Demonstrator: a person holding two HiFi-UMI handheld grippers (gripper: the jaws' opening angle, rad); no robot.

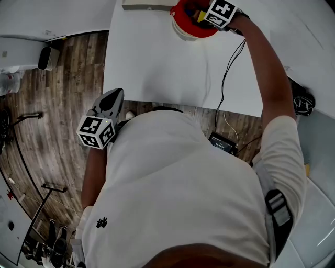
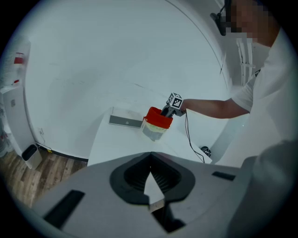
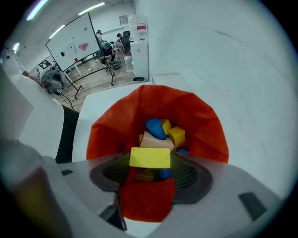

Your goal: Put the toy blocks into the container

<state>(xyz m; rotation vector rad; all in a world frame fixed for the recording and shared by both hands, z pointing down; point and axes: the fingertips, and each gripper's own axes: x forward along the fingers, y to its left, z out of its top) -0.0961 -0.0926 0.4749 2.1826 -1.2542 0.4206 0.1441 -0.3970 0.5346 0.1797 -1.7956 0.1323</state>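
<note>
A clear container lined with a red bag (image 1: 189, 27) (image 2: 157, 122) (image 3: 153, 100) stands at the far side of the white table (image 1: 157, 68). Inside lie several toy blocks: a blue rounded one (image 3: 156, 128), a yellow cube (image 3: 177, 135) and a tan one (image 3: 156, 142). My right gripper (image 1: 201, 15) (image 3: 150, 160) points steeply down over the container's mouth, shut on a flat yellow block (image 3: 150, 157) that spans the gap between its pads. My left gripper (image 1: 112, 99) (image 2: 150, 155) hangs at the table's near edge, jaws together and empty, far from the container.
A flat grey box (image 1: 146, 5) (image 2: 125, 122) lies at the back of the table beside the container. A black cable (image 1: 227, 68) runs across the table's right part to a small device (image 1: 222, 142) on the wooden floor. A white bin (image 1: 48, 57) stands to the left.
</note>
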